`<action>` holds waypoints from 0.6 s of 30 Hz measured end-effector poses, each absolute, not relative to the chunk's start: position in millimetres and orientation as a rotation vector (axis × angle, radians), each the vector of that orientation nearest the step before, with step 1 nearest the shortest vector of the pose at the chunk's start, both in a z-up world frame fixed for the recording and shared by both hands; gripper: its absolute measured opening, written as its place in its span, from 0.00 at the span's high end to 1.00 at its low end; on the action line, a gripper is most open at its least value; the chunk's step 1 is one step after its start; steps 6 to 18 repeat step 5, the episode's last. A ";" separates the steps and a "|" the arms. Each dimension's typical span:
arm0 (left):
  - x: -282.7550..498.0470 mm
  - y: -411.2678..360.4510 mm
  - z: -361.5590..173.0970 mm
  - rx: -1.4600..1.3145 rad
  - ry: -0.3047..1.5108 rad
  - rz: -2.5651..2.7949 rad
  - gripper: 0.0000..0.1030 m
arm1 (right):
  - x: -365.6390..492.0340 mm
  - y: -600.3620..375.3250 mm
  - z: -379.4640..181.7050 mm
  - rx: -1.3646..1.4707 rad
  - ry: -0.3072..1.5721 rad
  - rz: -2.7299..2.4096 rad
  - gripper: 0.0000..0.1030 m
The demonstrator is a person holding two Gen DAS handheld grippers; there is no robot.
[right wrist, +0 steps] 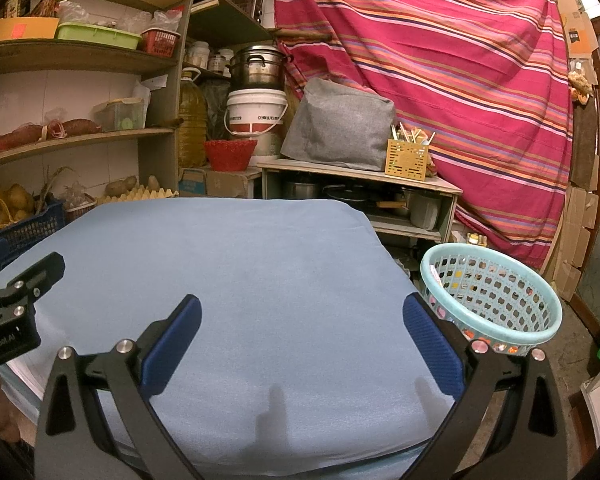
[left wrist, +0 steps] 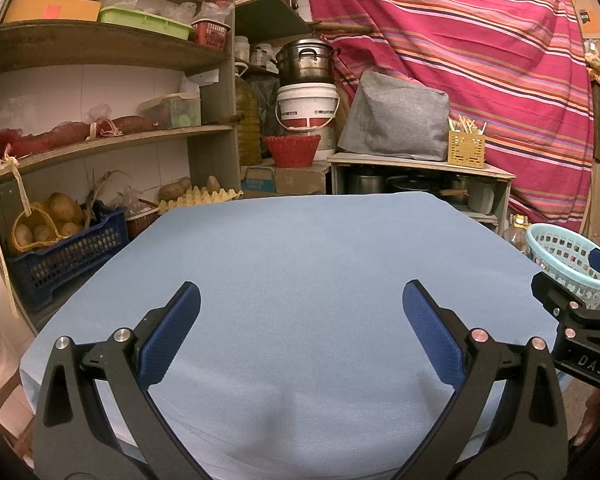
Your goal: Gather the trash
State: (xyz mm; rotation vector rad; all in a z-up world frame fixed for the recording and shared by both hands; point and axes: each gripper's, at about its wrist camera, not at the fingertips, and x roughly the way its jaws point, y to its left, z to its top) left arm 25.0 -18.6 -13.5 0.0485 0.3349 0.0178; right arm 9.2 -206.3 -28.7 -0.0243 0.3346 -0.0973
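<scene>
Both claws spread wide, nothing between the pads. Left gripper (left wrist: 300,332) hovers over the blue cloth (left wrist: 292,264) covering the table; cloth bare ahead of it. Right gripper (right wrist: 302,336) sits over the same cloth w/ its right finger (right wrist: 428,344) at the cloth's right edge. Trash basket (right wrist: 496,300), pale turquoise plastic w/ holes, stands off the table just right of the right claw; colourful bits show thru its wall. From left claw, basket is far right, behind the right gripper's tip.
</scene>
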 end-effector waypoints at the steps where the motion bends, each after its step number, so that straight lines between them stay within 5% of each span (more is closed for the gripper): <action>1: 25.1 -18.4 -13.5 0.050 0.335 0.019 0.05 | 9.0 -205.8 -28.7 -0.026 0.335 -0.097 0.04; 18: 25.4 -21.2 -13.5 0.047 0.339 0.014 0.05 | 8.9 -205.6 -28.7 -0.026 0.335 -0.097 0.04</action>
